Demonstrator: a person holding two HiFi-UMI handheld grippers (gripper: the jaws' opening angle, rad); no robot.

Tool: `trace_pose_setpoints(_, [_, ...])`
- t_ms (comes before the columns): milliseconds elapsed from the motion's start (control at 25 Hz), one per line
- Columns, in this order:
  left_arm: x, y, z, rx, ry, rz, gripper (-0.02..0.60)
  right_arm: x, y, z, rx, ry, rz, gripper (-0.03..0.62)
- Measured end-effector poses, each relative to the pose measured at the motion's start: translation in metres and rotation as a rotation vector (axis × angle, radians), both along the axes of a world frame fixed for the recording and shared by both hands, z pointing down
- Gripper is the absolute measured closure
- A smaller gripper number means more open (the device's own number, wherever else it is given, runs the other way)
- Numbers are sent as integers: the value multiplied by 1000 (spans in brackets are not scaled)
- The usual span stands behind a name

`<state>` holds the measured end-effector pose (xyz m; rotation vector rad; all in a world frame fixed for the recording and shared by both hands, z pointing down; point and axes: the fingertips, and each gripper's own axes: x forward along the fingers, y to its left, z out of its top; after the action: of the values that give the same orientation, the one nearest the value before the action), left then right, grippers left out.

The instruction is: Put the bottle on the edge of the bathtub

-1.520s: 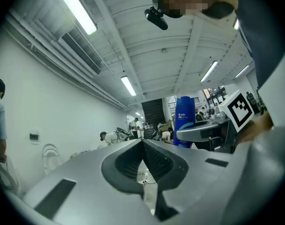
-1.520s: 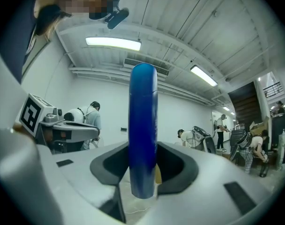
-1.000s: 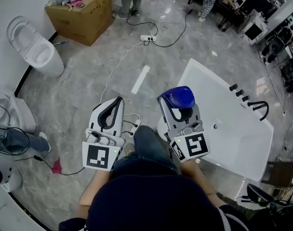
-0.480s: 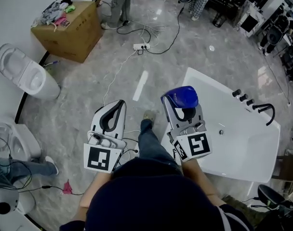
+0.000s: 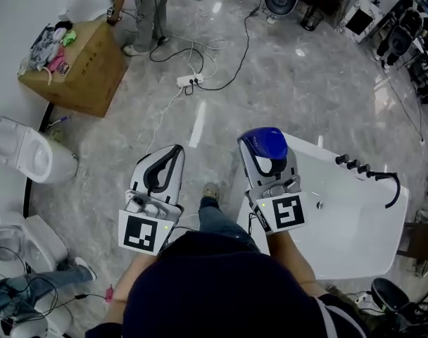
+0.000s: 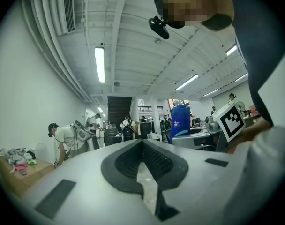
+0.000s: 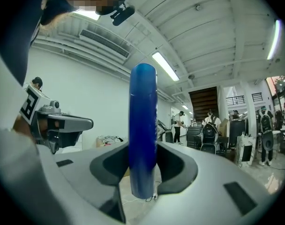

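A blue bottle (image 5: 263,143) stands up between the jaws of my right gripper (image 5: 265,155), which is shut on it. In the right gripper view the bottle (image 7: 142,125) rises upright between the black pads (image 7: 177,165). It hangs over the near left corner of the white bathtub (image 5: 307,162), above the rim. My left gripper (image 5: 174,149) is held level with the right one over the grey floor, shut, with nothing in it. The left gripper view shows the bottle (image 6: 180,123) off to the right.
A black faucet (image 5: 390,182) and knobs (image 5: 350,165) sit on the tub's far right rim. A cardboard box (image 5: 77,76) with clothes and a toilet (image 5: 27,157) stand at the left. A power strip (image 5: 189,81) with cables lies ahead on the floor. My shoe (image 5: 211,189) shows between the grippers.
The whole view has shifted as I stepped: the box and toilet slid left and down, and the tub's corner now lies under the right gripper. Both grippers keep their pose and grip.
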<state>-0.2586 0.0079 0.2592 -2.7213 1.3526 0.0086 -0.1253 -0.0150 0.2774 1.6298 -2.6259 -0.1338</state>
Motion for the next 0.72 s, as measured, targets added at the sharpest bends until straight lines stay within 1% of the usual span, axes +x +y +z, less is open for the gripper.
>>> trace_pose_setpoints(120, [19, -56, -1, -7, 3, 23, 557, 20, -51, -1, 2, -1, 21, 418])
trace_pose_setpoints(200, [33, -86, 1, -12, 4, 42, 557, 35, -75, 1, -2, 10, 39, 418])
trace_pose_setpoints(320, [54, -122, 5, -23, 8, 84, 557, 59, -101, 8, -19, 22, 83, 418])
trace_pose_setpoints(440, [75, -151, 12, -39, 12, 142, 557, 83, -115, 14, -38, 29, 149, 418])
trace_pose_setpoints(560, [107, -174, 16, -48, 12, 238, 557, 116, -118, 20, -55, 35, 245, 418])
trace_pose_setpoints(720, [167, -200, 23, -61, 9, 392, 557, 166, -113, 28, -74, 30, 402, 418])
